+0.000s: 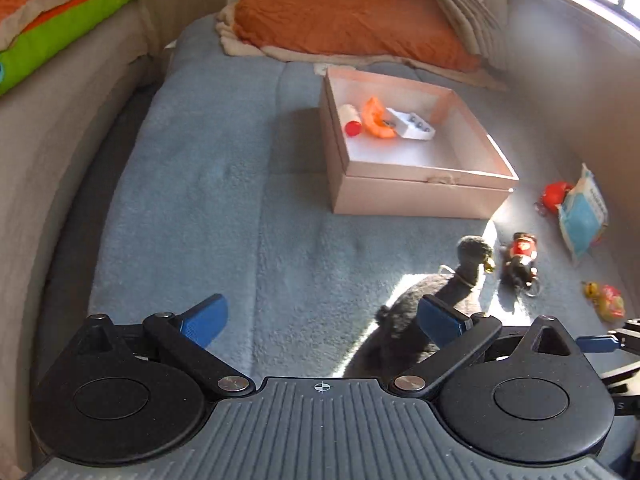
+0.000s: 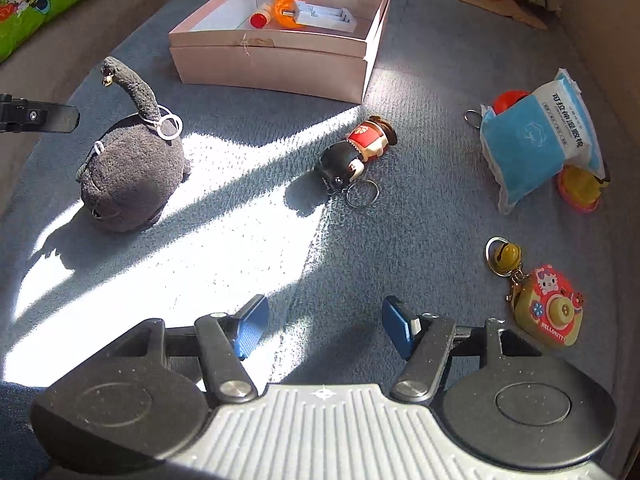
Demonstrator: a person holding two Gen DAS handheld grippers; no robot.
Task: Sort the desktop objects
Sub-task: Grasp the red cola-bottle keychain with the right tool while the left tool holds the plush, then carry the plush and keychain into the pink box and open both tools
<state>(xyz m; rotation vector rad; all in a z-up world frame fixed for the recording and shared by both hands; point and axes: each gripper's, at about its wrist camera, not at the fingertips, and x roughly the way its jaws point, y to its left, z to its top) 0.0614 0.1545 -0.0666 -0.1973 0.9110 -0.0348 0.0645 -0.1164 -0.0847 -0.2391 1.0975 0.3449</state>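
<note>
A pink cardboard box (image 1: 420, 192) (image 2: 272, 68) stands on the blue blanket and holds an orange toy (image 1: 376, 118), a small red-capped bottle (image 1: 352, 120) and a white holder (image 1: 412, 124). A dark grey plush (image 2: 132, 168) (image 1: 440, 296) lies in front of it. A doll keychain (image 2: 360, 152) (image 1: 520, 256), a blue wipes pack (image 2: 536, 136) (image 1: 584, 212) and a Hello Kitty camera keychain (image 2: 548, 308) lie to the right. My left gripper (image 1: 320, 320) is open and empty, just left of the plush. My right gripper (image 2: 320, 324) is open and empty, short of the doll.
An orange blanket (image 1: 352, 16) and folded bedding lie behind the box. A green and orange pillow (image 1: 60, 24) lies at the far left. A red toy (image 1: 556, 196) and a yellow toy (image 2: 580, 188) sit by the wipes pack. A wall runs along the right side.
</note>
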